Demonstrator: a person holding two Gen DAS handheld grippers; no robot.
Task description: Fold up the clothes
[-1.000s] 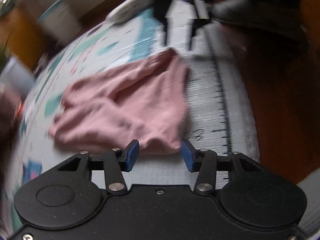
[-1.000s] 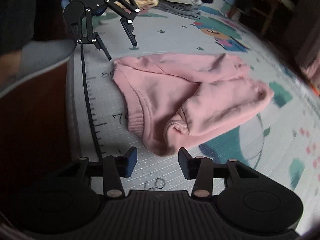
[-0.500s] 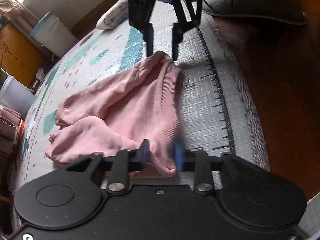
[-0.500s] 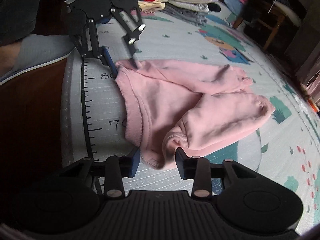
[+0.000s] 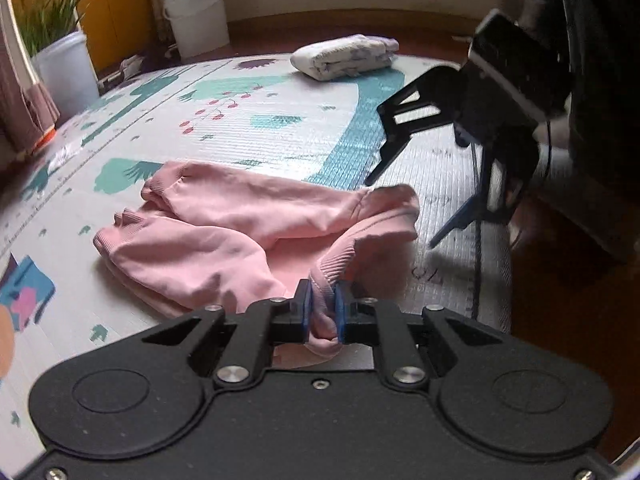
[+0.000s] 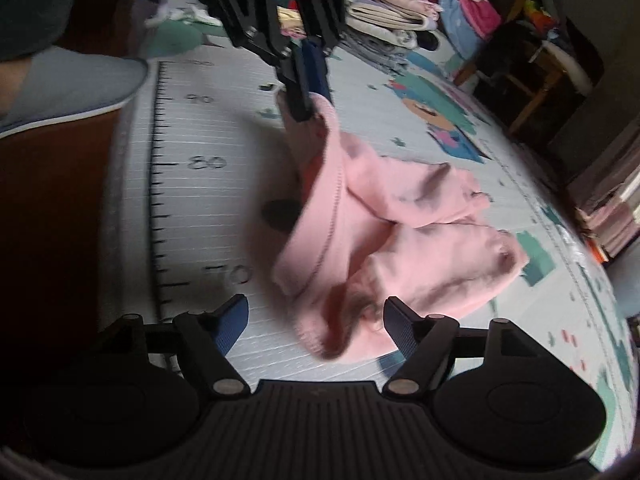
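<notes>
Closing on a bunched ribbed hem, the left gripper pinches the crumpled pink knit sweatshirt between its blue pads and lifts that corner off the patterned foam play mat. Opening wide, the right gripper holds nothing, its jaws on either side of the garment's near edge. Farther off lies a folded white printed cloth, then a white plastic bucket.

Dim, soft daylight (fisheye-bent edges), slight motion blur
</notes>
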